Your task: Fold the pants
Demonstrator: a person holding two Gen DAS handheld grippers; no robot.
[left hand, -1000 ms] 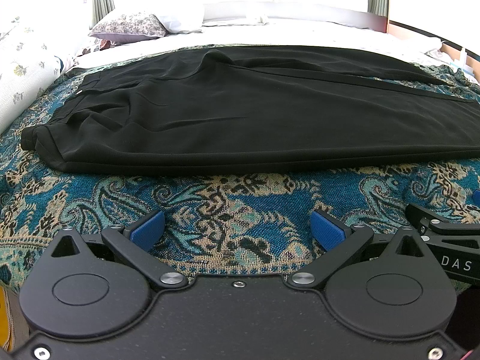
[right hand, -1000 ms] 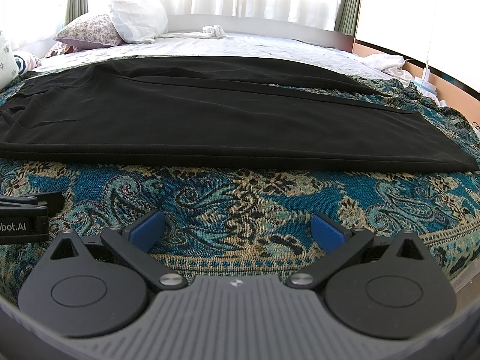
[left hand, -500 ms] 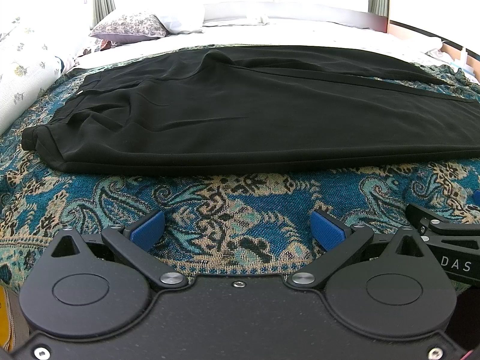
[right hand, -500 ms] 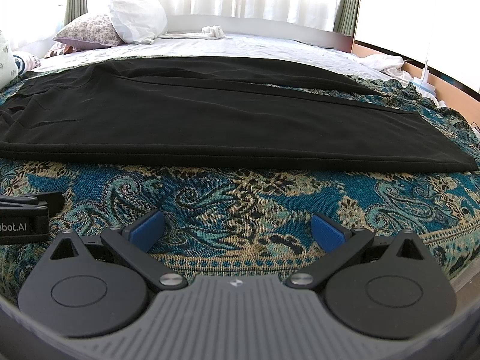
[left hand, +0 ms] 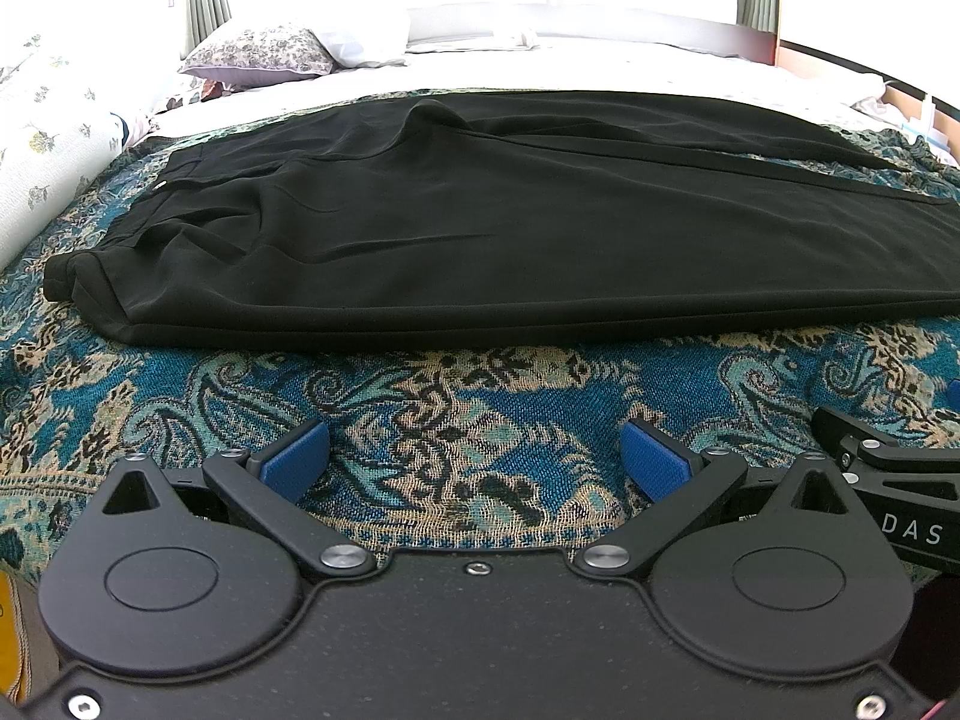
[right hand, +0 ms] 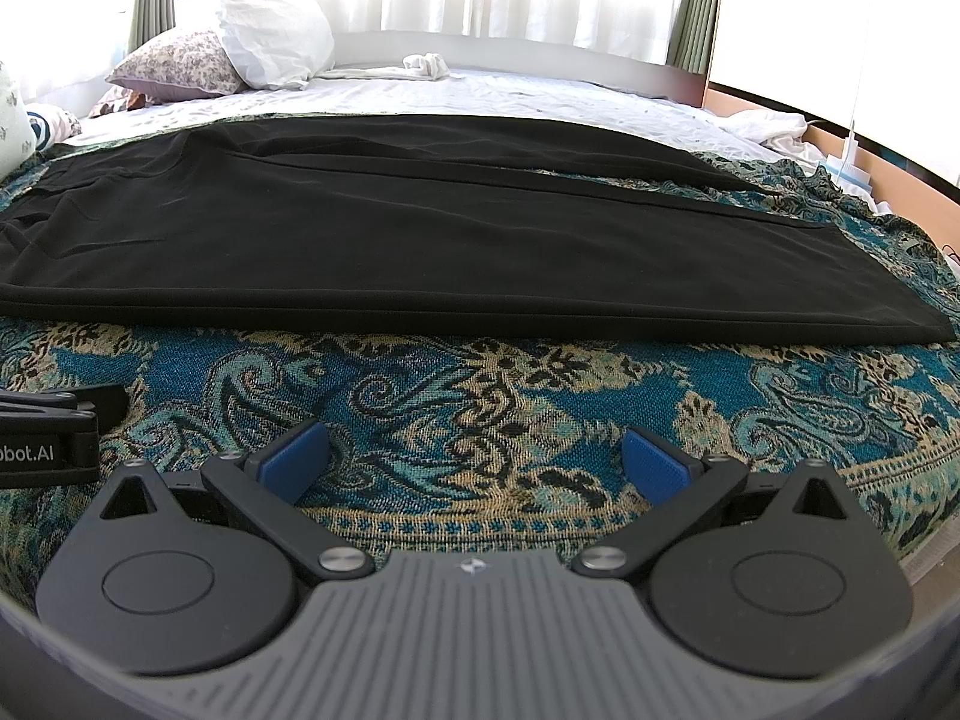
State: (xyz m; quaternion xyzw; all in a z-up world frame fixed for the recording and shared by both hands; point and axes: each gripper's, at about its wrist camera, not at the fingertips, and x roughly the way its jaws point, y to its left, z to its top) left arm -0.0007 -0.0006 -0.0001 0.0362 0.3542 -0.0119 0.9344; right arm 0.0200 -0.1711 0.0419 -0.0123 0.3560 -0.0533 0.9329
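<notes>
Nothing moved since earlier frames: left gripper (left hand: 474, 459) and right gripper (right hand: 474, 459) both spread wide, empty, just short of pants (left hand: 480, 228) lying flat lengthwise on patterned blanket (left hand: 456, 420); risk: slippery cloth, pinching one layer only, legs sliding apart.

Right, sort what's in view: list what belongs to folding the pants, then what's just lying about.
For the job:
black pants, spread flat
left gripper, open
right gripper, open
patterned blue blanket under the pants

Lying about:
floral pillow
white pillow
bunched white cloth near the headboard
</notes>
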